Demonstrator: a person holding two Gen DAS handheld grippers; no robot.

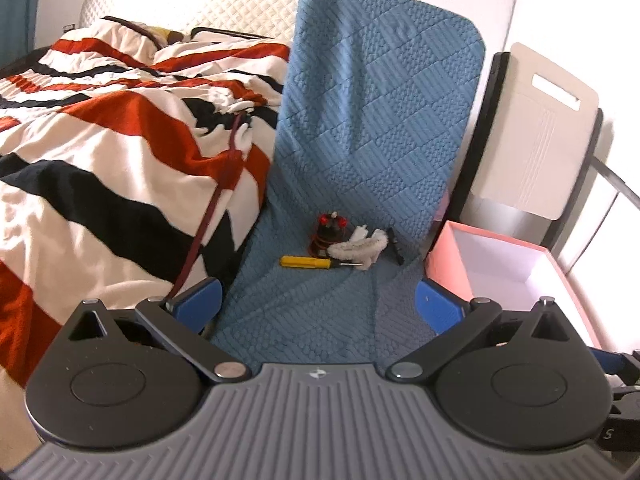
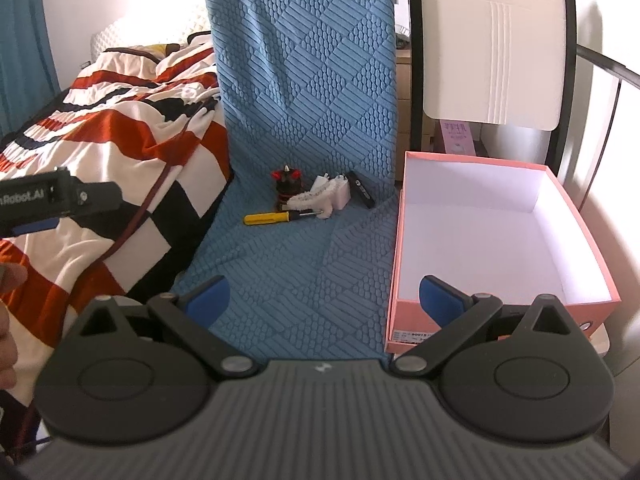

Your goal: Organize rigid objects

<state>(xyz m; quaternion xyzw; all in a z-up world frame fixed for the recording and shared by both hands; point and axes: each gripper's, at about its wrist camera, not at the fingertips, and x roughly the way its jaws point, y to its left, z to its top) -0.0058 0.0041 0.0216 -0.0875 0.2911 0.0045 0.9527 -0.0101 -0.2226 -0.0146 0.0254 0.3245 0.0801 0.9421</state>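
right wrist: striped blanket (image 2: 120,128) left of screwdriver (image 2: 280,217), pink box (image 2: 404,264) right.

Right tongs (image 2: 324,300): blue fingertips (image 2: 208,294) spread wide, nothing between them, held over the seat of a blue textured chair cover (image 2: 304,120).

Items at the back of the seat, clustered: yellow-handled screwdriver (image 2: 276,217), lying flat; small black figure with red details (image 2: 287,186), upright; white fuzzy piece (image 2: 314,200), touching the screwdriver's tip; white charger plug (image 2: 338,192); black slim device (image 2: 362,190), leaning against the backrest.

Pink box (image 2: 404,264), open, white inside, just right of the seat.

Striped blanket (image 2: 120,140) on the bed, left. Left tongs (image 2: 52,200), partly seen at the left edge.
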